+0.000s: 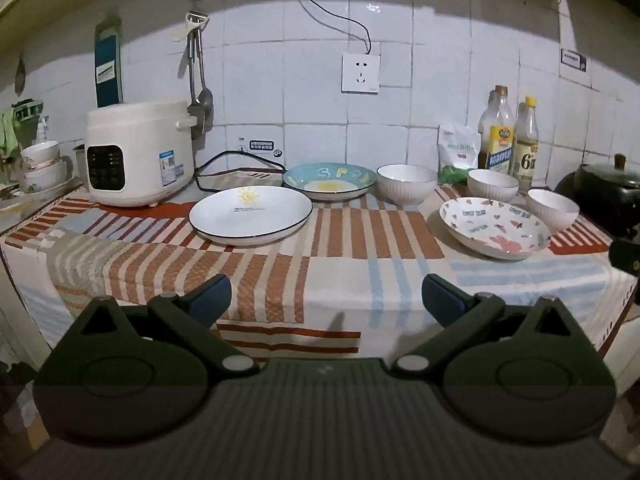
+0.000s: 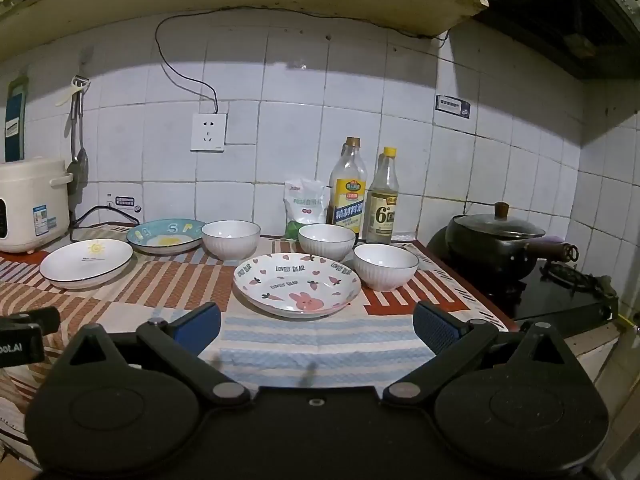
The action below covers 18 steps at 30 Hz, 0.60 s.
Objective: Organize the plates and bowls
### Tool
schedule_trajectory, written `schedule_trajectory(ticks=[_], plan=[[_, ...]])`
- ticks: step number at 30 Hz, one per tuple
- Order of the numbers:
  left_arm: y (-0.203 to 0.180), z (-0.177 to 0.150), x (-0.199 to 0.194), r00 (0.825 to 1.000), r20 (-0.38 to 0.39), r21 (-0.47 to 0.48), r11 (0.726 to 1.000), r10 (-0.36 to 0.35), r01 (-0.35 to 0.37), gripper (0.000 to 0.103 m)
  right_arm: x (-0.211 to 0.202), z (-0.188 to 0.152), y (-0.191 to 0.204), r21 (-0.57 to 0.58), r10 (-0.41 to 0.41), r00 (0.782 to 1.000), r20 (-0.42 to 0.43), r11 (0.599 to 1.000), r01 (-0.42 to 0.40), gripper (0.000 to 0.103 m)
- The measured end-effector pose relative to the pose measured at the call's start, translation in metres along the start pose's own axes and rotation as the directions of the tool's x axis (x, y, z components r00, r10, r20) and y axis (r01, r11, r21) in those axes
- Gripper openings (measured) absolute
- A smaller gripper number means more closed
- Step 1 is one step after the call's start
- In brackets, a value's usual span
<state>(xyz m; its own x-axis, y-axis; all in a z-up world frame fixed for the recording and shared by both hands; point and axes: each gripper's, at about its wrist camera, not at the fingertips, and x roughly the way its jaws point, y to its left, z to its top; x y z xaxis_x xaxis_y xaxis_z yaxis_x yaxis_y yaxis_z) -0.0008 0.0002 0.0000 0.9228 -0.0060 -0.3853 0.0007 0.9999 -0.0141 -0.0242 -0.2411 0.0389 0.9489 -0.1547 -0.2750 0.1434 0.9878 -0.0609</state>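
Bench (image 1: 340, 276): covered by a striped and checked cloth; its near part in front of the dishes lies bare, and the front edge runs just ahead of both tongs.
Rice cooker (image 1: 138, 152): white, at the left rear of the bench, with a blue sticker too small to read.
Pot (image 2: 494, 246): black and lidded, on the stove past the bench's right edge; the right wrist view shows it whole, the left wrist view only its edge.
Sun plate (image 1: 251, 214): white with a dark rim and a yellow sun; small print under the sun is unreadable. It sits left of centre, just in front of the blue plate.
Rabbit plate (image 2: 297, 284): pink rabbit, carrots and hearts, reads "LOVELY BEAR"; it is right of centre, nearest the right tongs.
Blue plate (image 1: 329, 181): pale letters on the rim, yellow centre, at the rear.
Bowls: three white ribbed ones, one (image 2: 231, 239) beside the blue plate, two (image 2: 327, 242) (image 2: 386, 266) behind and right of the rabbit plate.
Bottles (image 2: 383, 204): two by the wall; one label shows a large "6".
Left tongs (image 1: 326, 300): apart, holding nothing.
Right tongs (image 2: 317, 324): apart, holding nothing.
Stacked cups (image 1: 40, 164): far left, seen in the left wrist view only.
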Motion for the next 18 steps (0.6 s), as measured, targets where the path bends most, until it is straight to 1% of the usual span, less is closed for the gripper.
schedule_trajectory(ticks=[4, 9, 10, 11, 12, 13, 18], plan=[[-0.002, -0.002, -0.004, 1.0, 0.02, 0.007, 1.0, 0.002, -0.002, 0.103, 0.001, -0.001, 0.0, 0.001, -0.002, 1.0, -0.004, 1.0, 0.002, 0.103], [-0.005, -0.004, -0.001, 1.0, 0.015, 0.02, 1.0, 0.006, -0.007, 0.103, 0.001, -0.003, 0.002, -0.002, -0.002, 1.0, -0.008, 1.0, 0.002, 0.103], [-0.005, -0.005, 0.0, 0.999, 0.036, -0.007, 1.0, 0.001, 0.0, 0.103, 0.002, -0.003, 0.002, -0.004, -0.002, 1.0, -0.008, 1.0, 0.002, 0.103], [-0.004, -0.004, 0.0, 0.999, 0.037, -0.009, 1.0, -0.001, 0.001, 0.103, 0.002, -0.003, 0.002, -0.005, -0.003, 1.0, -0.007, 1.0, 0.003, 0.103], [-0.005, -0.004, 0.0, 0.999, 0.036, -0.009, 1.0, -0.001, 0.002, 0.103, 0.002, -0.003, 0.002, -0.006, -0.004, 1.0, -0.007, 1.0, 0.004, 0.103], [-0.002, -0.007, 0.002, 1.0, 0.007, 0.04, 0.999, 0.01, -0.01, 0.103, 0.002, -0.004, 0.003, -0.007, -0.006, 1.0, -0.008, 1.0, 0.006, 0.103], [-0.002, -0.012, 0.001, 1.0, 0.005, 0.046, 0.999, 0.009, -0.01, 0.103, 0.002, -0.004, 0.002, -0.006, -0.005, 1.0, -0.01, 1.0, 0.005, 0.103]])
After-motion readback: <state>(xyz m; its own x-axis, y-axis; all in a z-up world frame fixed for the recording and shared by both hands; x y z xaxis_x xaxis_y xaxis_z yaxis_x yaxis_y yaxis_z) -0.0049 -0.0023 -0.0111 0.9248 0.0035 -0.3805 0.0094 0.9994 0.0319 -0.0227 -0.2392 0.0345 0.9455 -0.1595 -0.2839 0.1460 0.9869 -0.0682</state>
